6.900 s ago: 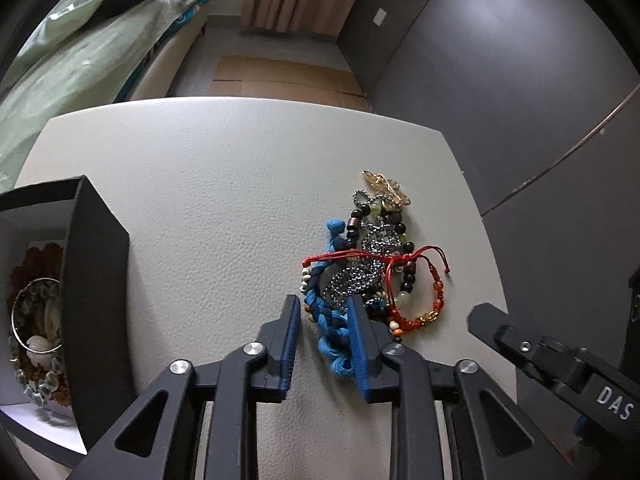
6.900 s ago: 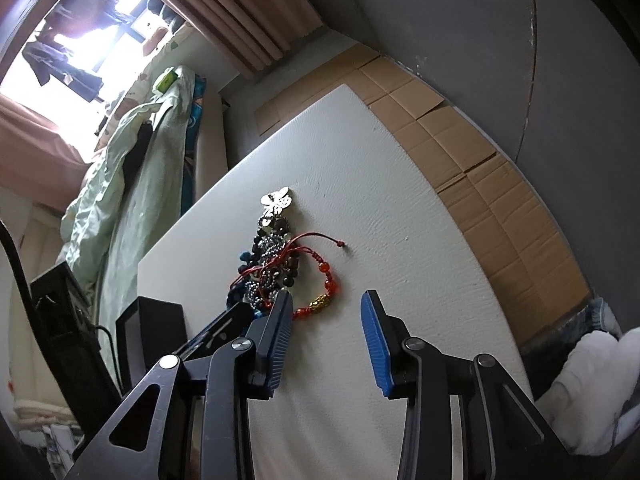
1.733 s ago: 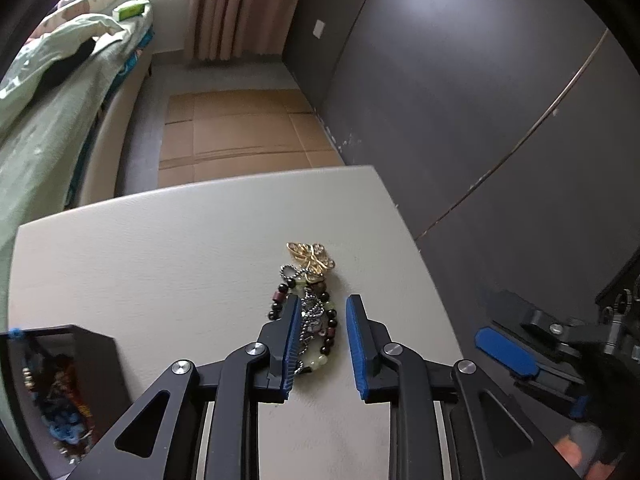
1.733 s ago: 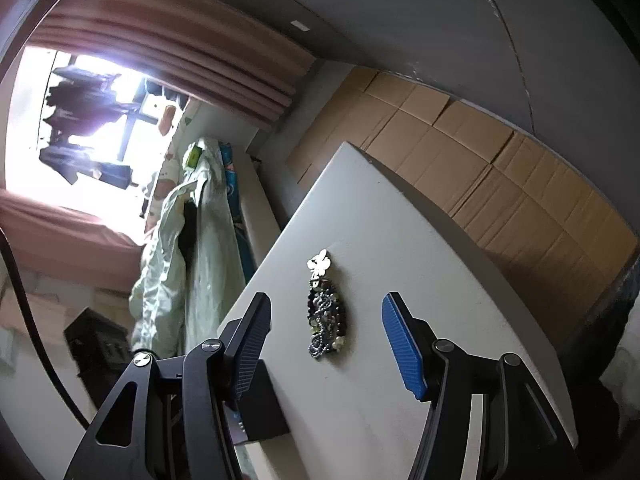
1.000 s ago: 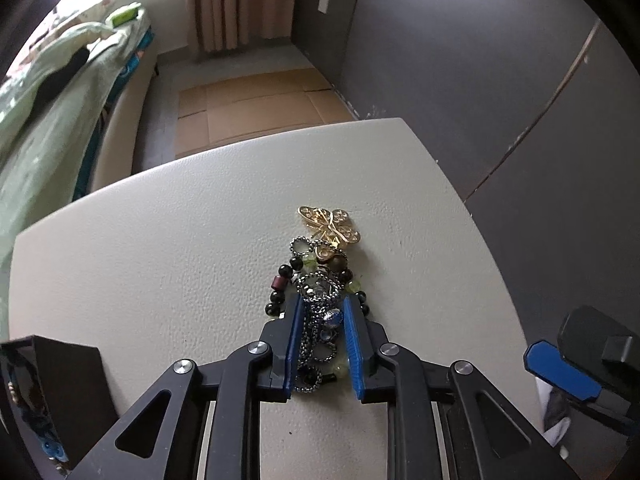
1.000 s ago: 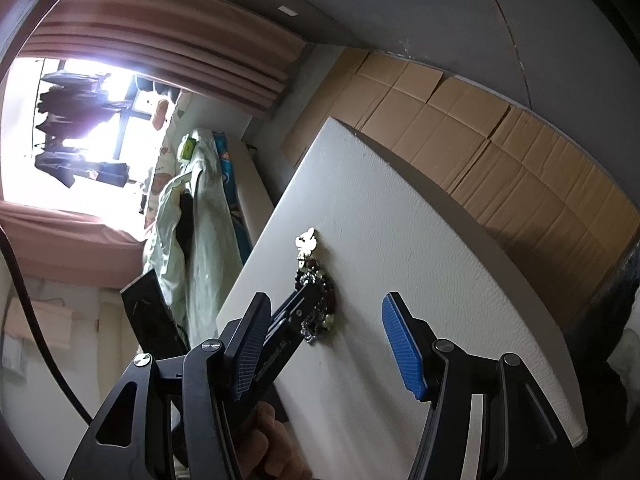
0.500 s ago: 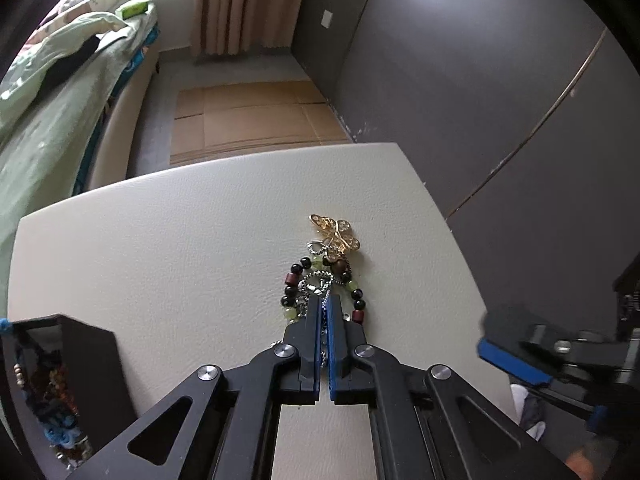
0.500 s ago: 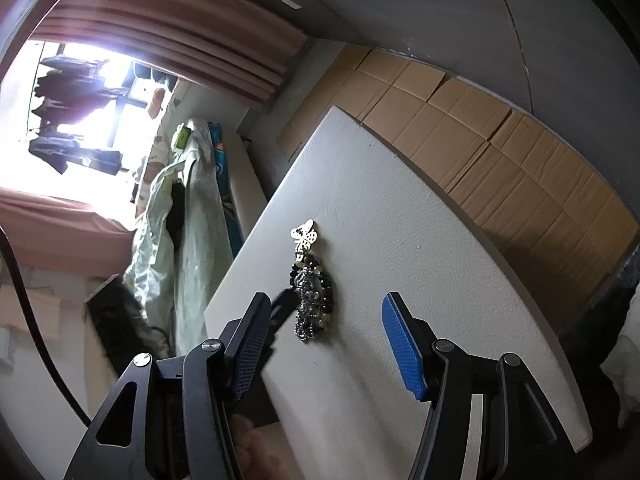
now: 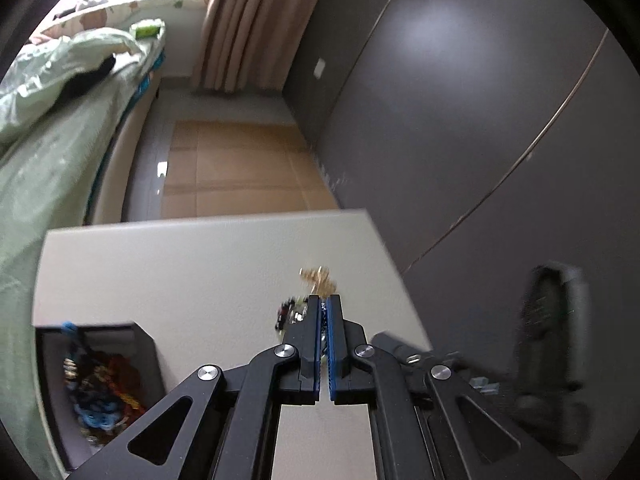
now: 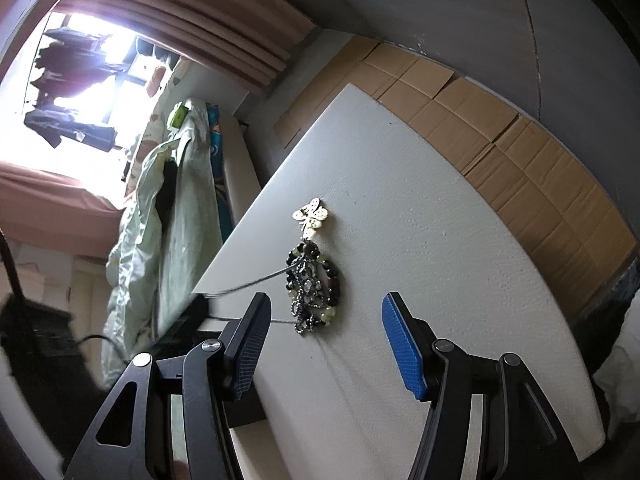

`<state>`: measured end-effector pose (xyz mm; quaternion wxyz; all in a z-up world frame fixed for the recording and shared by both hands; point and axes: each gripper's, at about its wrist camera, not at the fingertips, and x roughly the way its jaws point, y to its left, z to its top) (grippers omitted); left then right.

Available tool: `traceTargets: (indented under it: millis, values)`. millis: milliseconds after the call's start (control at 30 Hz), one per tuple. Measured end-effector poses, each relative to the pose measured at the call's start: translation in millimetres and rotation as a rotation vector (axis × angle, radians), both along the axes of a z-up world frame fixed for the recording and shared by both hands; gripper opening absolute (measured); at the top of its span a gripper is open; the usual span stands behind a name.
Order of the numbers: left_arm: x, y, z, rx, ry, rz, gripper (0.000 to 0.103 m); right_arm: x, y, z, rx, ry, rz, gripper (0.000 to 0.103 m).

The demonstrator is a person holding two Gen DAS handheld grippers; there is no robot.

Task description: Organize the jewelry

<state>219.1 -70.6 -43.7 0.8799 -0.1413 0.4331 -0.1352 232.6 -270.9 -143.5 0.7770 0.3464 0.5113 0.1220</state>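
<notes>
Both left fingers (image 9: 311,320) are pressed together, seemingly pinching a thin chain (image 10: 256,283); right gripper (image 10: 326,334) spread above the worktop (image 10: 440,280).

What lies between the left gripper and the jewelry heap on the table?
A thin silver chain, stretched in two strands from the heap to the shut left gripper; the right wrist view shows it.

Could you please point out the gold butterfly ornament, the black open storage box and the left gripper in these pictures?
gold butterfly ornament (image 10: 311,216), right wrist view, on the middle of its wings.
black open storage box (image 9: 147,354), left wrist view, on its right wall.
left gripper (image 9: 324,300), left wrist view, between its closed blue-padded fingertips.
</notes>
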Motion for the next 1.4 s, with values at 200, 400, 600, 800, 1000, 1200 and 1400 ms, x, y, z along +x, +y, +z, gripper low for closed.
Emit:
traceTargets:
  millis: [200,400,600,800,1000,1200,1400]
  values:
    - [-17,19,39,-0.055,-0.094,0.024,0.001,3,15,1,-0.058,-0.017,0.042,0.058]
    - [-35,37,73,-0.103,-0.178,0.043,0.001,6,29,1,-0.123,-0.039,0.085,0.049]
    - [-57,61,112,-0.162,-0.278,0.076,0.001,11,46,3,-0.225,-0.072,0.141,0.047]
    - [-80,85,141,-0.204,-0.360,0.109,0.001,15,59,5,-0.325,-0.104,0.174,0.047]
    - [-103,110,163,-0.237,-0.431,0.139,0.001,22,62,-1,-0.366,-0.093,0.179,0.046]
    - [-117,127,175,-0.257,-0.475,0.170,0.001,28,83,-10,-0.478,-0.080,0.232,0.029]
    - [-125,138,182,-0.267,-0.506,0.187,0.001,23,97,-7,-0.610,-0.095,0.276,0.010]
